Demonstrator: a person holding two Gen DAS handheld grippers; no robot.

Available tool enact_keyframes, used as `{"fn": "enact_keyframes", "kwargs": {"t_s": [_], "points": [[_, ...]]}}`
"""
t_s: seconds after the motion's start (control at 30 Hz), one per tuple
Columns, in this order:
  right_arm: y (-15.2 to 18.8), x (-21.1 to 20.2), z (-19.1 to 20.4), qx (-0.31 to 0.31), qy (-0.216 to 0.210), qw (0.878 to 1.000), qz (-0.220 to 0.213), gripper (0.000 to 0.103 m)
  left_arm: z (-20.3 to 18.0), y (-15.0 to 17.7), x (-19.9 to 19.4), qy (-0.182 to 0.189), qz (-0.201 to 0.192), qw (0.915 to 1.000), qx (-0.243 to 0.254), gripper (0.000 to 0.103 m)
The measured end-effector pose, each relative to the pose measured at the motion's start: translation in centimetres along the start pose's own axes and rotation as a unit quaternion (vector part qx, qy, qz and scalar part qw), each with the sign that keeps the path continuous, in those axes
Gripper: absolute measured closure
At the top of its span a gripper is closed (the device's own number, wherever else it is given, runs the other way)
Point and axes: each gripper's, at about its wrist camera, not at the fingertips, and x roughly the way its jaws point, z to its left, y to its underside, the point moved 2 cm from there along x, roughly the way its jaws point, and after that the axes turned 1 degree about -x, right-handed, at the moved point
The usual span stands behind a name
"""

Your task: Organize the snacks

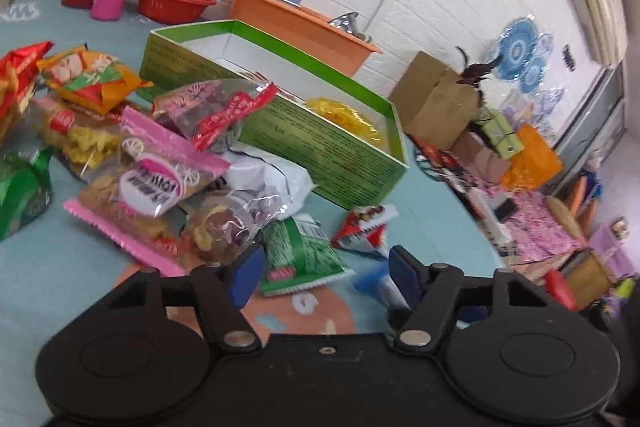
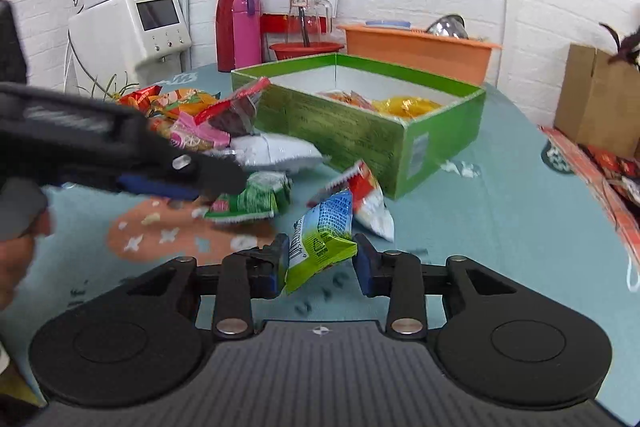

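Two packets are in play. Blue-green packet (image 2: 320,239) stands tilted between the right claw (image 2: 322,263) pads; the left pad looks to touch its edge, the right pad stands just clear, so the jaws are half-narrowed and not yet clamped. Green packet (image 1: 300,255) lies just ahead of the left claw (image 1: 326,275), between its pads but apart from both; jaws middling wide, holding nothing. Red-white packet (image 2: 366,199) lies just beyond the blue-green one. Green box (image 2: 404,143), partly filled, sits farther ahead and right of the right claw. Snack pile (image 1: 152,163) spreads ahead-left of the left claw.

Judgement: close squarely on each packet's body, not its crimped edge, then lift clear before swinging to the box.
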Motion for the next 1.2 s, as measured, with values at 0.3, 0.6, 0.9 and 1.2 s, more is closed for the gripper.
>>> {"fn": "enact_keyframes", "kwargs": {"t_s": [0.3,0.6,0.9,1.2], "points": [[0.9,-0.6,-0.1,0.011,-0.018,1.0,0.014,0.032,-0.8,-0.1,3.9,-0.046,0.04,0.9969,0.051,0.031],[0.9,0.9,-0.5,0.02,-0.006,0.999,0.024,0.024,-0.8,0.1,3.9,-0.047,0.035,0.9964,0.062,0.027],[-0.3,-0.8,-0.5,0.014,-0.01,1.0,-0.011,0.041,-1.6,-0.2,0.3,0.015,0.034,0.9976,0.058,0.028],[-5.3,-1.5,-1.6,-0.01,0.01,0.998,-0.068,0.087,-3.1,-4.8,-3.0,0.046,-0.037,0.996,0.067,0.027]]}}
